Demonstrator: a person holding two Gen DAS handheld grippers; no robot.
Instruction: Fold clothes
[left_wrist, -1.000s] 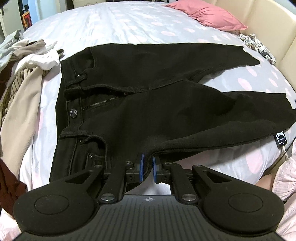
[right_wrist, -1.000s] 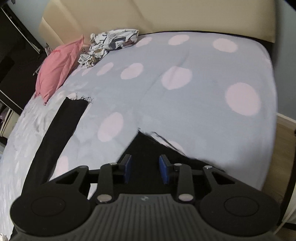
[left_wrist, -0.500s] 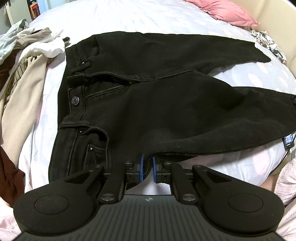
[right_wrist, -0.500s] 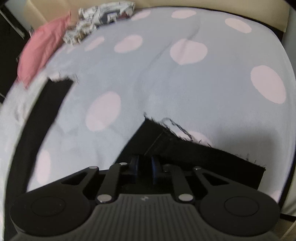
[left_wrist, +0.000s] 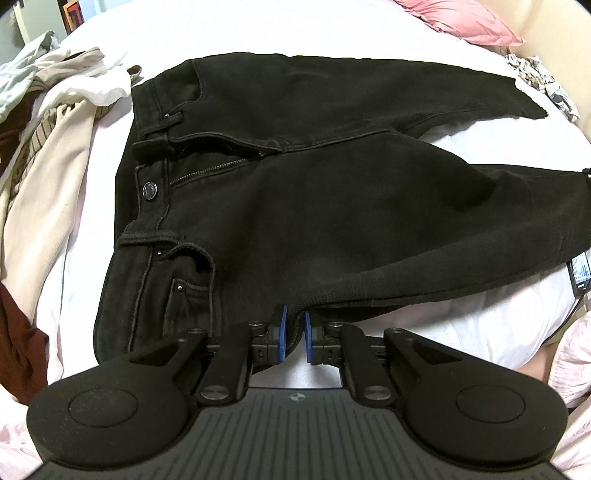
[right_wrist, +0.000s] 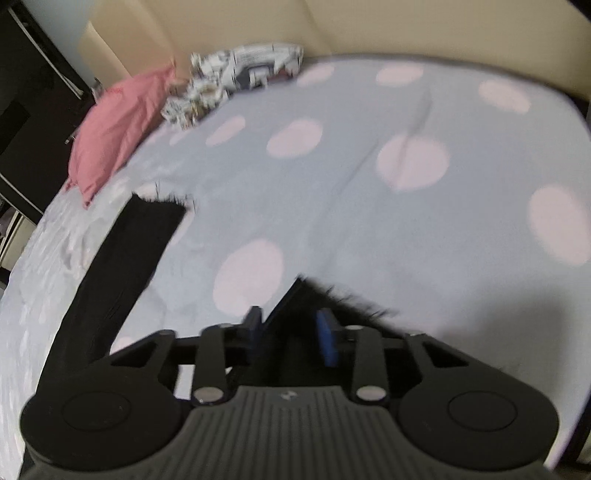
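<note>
Black jeans (left_wrist: 295, 206) lie flat on the bed with the waistband to the left, fly open, and both legs running right. My left gripper (left_wrist: 294, 330) is at the near side seam below the front pocket, shut on the jeans' edge. In the right wrist view the frayed hem of the near leg (right_wrist: 354, 302) lies between the pads of my right gripper (right_wrist: 291, 332), whose jaws are opening and stand apart from the cloth. The far leg (right_wrist: 125, 258) stretches away on the left.
A pile of beige, white and dark red clothes (left_wrist: 48, 147) lies left of the jeans. A pink pillow (right_wrist: 118, 122) and a patterned cloth (right_wrist: 240, 74) sit by the cream headboard (right_wrist: 406, 26). The spotted sheet (right_wrist: 369, 221) spreads beyond the hem. A dark device (left_wrist: 580, 273) lies at the bed's right edge.
The right gripper was closed on the near leg's hem half a second ago and now stands open around it. The left gripper stays on the seam, tilted slightly further down.
</note>
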